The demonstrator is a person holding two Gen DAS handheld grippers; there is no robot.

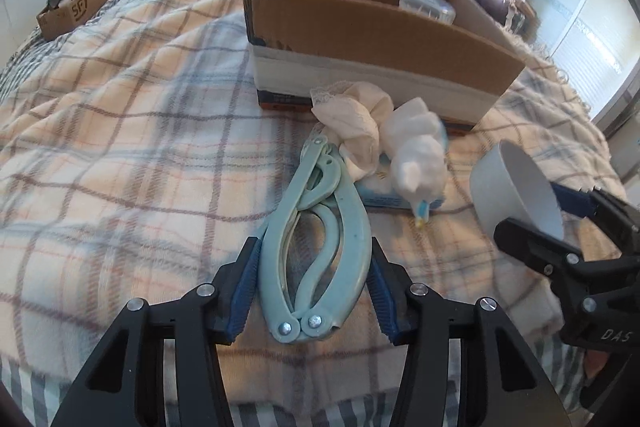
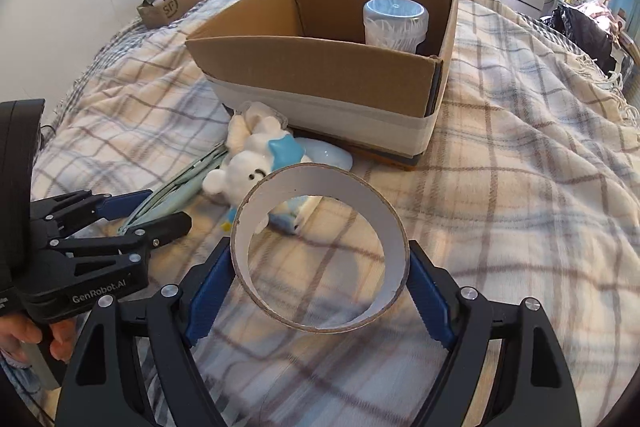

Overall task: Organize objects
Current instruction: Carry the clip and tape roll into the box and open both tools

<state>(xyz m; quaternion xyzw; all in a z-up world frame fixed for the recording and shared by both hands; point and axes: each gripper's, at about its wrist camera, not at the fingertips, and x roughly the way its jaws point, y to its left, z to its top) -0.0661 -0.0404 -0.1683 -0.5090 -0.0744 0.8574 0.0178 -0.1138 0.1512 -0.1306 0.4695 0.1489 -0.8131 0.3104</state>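
Observation:
My left gripper [image 1: 314, 281] is shut on the pale green plastic tongs [image 1: 316, 251], which lie on the plaid blanket [image 1: 120, 147]. My right gripper [image 2: 320, 283] is shut on a white cardboard ring [image 2: 320, 251] and holds it above the blanket; the ring also shows in the left wrist view [image 1: 516, 187]. A white plush toy [image 1: 416, 155] with a blue star lies beside the tongs, in front of the open cardboard box [image 2: 320, 67]. A clear lidded jar [image 2: 395, 23] stands inside the box at its back right.
A crumpled white cloth [image 1: 352, 115] and a pale blue flat pack [image 1: 380, 191] lie under the plush toy. A small cardboard box [image 1: 76, 3] with clutter sits at the bed's far left. Curtains, a fridge and a dark bag stand beyond the bed.

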